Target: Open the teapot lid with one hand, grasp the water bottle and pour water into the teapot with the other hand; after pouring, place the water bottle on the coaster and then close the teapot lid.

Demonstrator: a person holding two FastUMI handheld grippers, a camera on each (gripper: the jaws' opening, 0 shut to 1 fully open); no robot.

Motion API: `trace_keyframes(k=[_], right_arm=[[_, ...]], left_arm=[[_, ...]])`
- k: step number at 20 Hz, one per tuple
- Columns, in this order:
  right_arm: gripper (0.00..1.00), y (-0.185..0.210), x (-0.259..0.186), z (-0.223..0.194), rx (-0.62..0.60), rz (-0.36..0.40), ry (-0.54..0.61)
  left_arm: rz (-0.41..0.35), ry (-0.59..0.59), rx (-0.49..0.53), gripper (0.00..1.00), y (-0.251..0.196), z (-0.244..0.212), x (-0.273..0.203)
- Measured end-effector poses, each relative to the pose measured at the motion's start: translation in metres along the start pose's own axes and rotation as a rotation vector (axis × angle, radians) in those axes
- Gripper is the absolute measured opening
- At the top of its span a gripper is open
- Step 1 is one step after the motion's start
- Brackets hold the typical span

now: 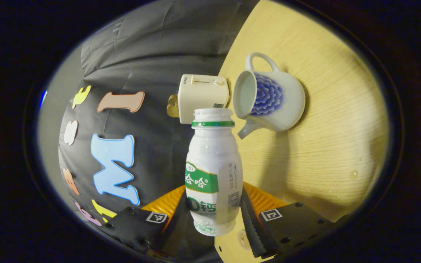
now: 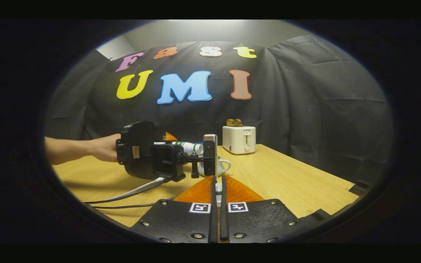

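Observation:
My left gripper is shut on a white water bottle with a green label and no cap. The bottle lies tipped on its side, its mouth beside the rim of the white teapot, which has a blue flower pattern and an open top. In the right gripper view a hand holds the left gripper with the bottle level over the teapot. My right gripper is shut on a small white piece, apparently the teapot lid, held in front of the teapot.
A white toaster with bread in it stands behind the teapot at the table's back edge. Cables trail from the left gripper across the wooden table. A few water drops lie on the wood.

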State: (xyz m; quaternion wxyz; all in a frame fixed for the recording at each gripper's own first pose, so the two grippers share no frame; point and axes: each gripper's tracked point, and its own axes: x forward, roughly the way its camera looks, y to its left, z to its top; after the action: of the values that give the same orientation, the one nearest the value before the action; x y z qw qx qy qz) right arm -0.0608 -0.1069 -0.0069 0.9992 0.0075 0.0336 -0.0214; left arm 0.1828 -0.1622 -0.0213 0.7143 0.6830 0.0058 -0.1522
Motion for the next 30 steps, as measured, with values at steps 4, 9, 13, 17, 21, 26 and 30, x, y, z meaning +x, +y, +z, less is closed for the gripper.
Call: trace_keyframes(k=[4, 9, 13, 17, 21, 26, 30], right_arm=[[0.03, -0.002, -0.001, 0.001, 0.001, -0.004, -0.002], [0.03, -0.004, -0.002, 0.001, 0.004, -0.007, -0.006], [0.03, -0.011, -0.003, 0.001, 0.014, -0.024, -0.011], [0.03, -0.012, -0.004, -0.001, 0.024, -0.026, -0.007], [0.03, -0.012, -0.003, -0.001, 0.023, -0.022, -0.006], [0.03, -0.014, -0.006, 0.0, 0.025, -0.027, -0.006], [0.03, -0.014, -0.006, -0.001, 0.027, -0.027, -0.007]], left_arm=[[0.015, -0.008, 0.06, 0.84, 0.007, 0.006, 0.003], [0.021, -0.01, 0.125, 0.77, 0.012, 0.009, 0.005], [0.03, -0.014, 0.17, 0.78, 0.018, 0.011, 0.006], [0.035, -0.012, 0.202, 0.84, 0.021, 0.011, 0.007], [0.04, -0.015, 0.218, 0.84, 0.025, 0.014, 0.006], [0.039, -0.014, 0.237, 0.71, 0.024, 0.015, 0.008], [0.047, -0.016, 0.261, 0.71, 0.028, 0.016, 0.007]])
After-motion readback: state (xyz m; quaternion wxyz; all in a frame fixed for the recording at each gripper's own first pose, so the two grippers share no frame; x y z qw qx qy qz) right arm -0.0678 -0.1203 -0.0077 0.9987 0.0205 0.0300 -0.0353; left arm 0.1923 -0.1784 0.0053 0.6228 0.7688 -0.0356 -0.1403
